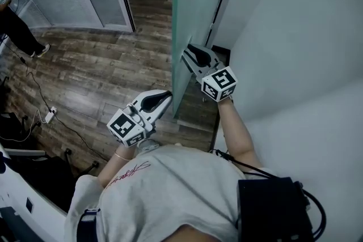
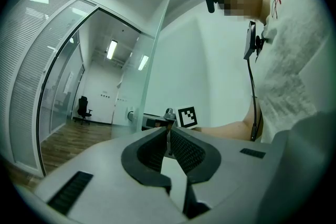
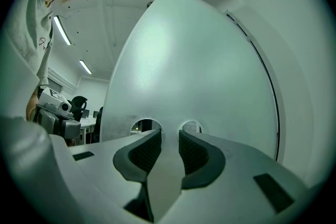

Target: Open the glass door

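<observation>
The glass door (image 1: 195,3) stands upright, its long axis running floor to ceiling. In the head view it is turned edge-on to me, the frosted pane running away from me between my two grippers. My right gripper (image 1: 186,54) is on the door's right side, tips close against the pane. In its own view the jaws are slightly apart with nothing between them. The door's frosted face (image 3: 199,71) fills the space ahead, and two round clear patches (image 3: 146,126) sit just beyond the tips. My left gripper (image 1: 166,97) is on the other side, near the door's edge. In its view the jaws meet at the tips and grip nothing, and the door (image 2: 152,71) rises tall and thin ahead.

The only writing is red script on my shirt (image 1: 127,172), too small to read. Each gripper's cube carries black-and-white square markers. To the left a cable (image 1: 34,85) runs over the wooden floor (image 1: 96,71), and a person (image 1: 17,31) stands well away.
</observation>
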The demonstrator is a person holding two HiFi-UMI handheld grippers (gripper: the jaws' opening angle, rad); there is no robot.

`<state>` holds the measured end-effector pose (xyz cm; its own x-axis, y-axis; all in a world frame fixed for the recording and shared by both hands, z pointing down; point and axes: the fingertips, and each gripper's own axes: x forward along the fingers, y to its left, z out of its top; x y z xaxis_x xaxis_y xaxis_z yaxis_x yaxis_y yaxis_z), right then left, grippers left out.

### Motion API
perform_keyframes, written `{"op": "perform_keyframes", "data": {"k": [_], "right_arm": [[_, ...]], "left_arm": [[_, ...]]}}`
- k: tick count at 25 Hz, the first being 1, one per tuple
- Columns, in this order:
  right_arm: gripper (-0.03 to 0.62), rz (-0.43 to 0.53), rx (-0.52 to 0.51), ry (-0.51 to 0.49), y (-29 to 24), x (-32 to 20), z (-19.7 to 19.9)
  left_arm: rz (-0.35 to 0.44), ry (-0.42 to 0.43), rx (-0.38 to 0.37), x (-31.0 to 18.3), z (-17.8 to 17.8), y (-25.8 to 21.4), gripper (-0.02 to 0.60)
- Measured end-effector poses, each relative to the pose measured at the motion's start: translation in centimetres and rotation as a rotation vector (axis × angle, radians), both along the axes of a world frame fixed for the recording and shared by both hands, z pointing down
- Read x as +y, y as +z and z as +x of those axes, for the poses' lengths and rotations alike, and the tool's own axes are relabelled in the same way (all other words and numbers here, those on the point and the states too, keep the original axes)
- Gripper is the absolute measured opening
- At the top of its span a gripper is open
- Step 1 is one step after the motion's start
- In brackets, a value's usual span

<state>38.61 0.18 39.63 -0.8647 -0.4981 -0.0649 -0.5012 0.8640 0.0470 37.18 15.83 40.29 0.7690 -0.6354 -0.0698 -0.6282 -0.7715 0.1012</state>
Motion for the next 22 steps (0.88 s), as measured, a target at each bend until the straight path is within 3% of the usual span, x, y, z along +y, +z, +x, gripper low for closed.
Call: {"op": "perform_keyframes", "data": {"k": [22], "right_arm": [[0.110, -0.034, -0.041, 0.020, 0.0, 2.2, 9.9]], "left_arm": [[-0.018, 0.145, -0.010, 0.2, 6.8, 0.1, 0.035]]}}
